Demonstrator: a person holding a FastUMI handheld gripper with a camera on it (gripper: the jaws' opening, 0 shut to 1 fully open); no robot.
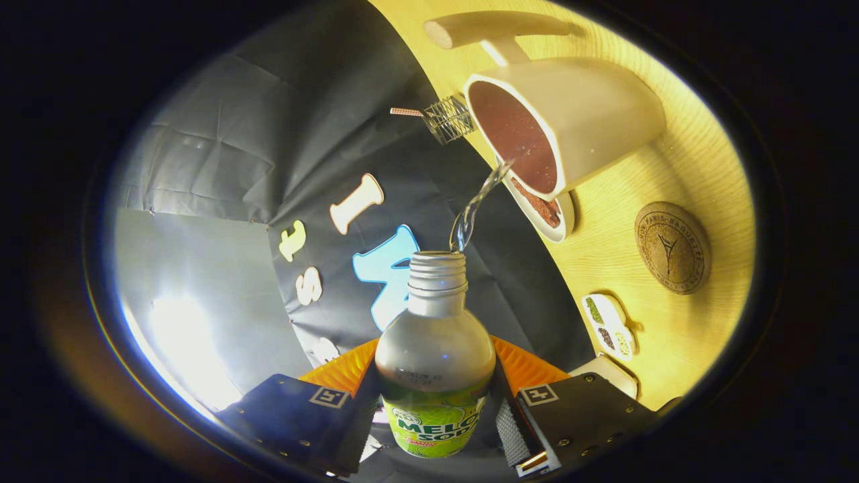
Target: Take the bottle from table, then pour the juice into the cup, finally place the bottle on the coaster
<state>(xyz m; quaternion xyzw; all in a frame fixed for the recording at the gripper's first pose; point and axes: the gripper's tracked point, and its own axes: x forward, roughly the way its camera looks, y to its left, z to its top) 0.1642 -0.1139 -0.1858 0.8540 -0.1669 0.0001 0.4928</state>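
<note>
Between the 2 fingers of the gripper, which clamp it from both sides, sits the bottle, tipped toward the cup with its open neck pointing ahead. From the bottle's mouth a thin clear stream arcs to the rim of the white cup, which stands on a small white saucer on the wooden table. Near the cup lies the round cork coaster, bare, with a small wire basket beyond the cup.
</note>
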